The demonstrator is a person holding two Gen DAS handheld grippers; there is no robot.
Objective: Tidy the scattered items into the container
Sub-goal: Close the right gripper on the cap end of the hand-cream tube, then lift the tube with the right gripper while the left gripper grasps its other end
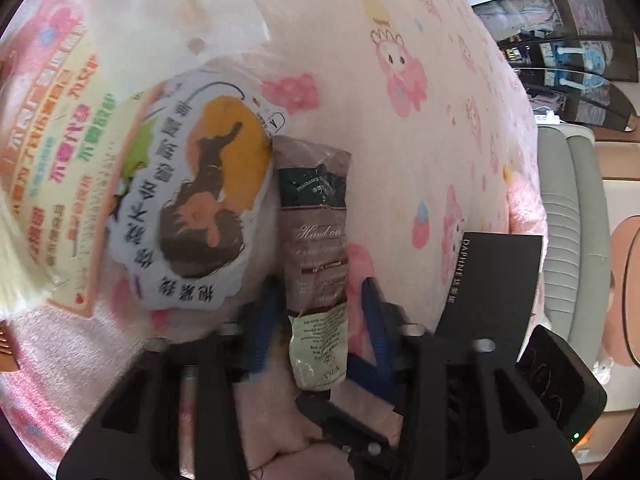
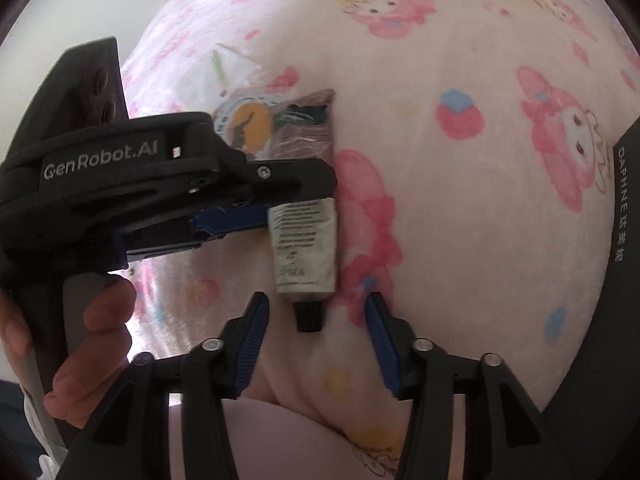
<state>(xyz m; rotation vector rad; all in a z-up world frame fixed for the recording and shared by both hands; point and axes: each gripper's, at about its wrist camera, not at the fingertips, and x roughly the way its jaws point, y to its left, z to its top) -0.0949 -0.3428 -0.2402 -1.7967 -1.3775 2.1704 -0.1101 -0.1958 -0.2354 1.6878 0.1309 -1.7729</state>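
A pink plush blanket [image 2: 460, 208] printed with cartoon figures is covering the whole work surface. A black box [image 1: 494, 280] lettered DAPHNE is sitting at the right edge of both views, well apart from the loose items. A large yellowish printed packet [image 1: 52, 160] is lying at the far left of the left wrist view. Overlapping its lower right edge, a white die-cut card [image 1: 196, 208] showing a dark-haired figure is lying on the blanket. Just beside that card, a hand cream tube [image 1: 316, 248] is lying flat, its black cap [image 2: 308, 316] pointing toward the cameras.

The left gripper [image 1: 320, 300] is straddling the tube's middle at a narrow setting; whether its blue pads [image 1: 264, 320] are pressing on the tube cannot be told. A hand [image 2: 92, 344] is holding its handle. The right gripper [image 2: 316, 320] is sitting just short of the cap, jaws standing apart on either side, gripping nothing.
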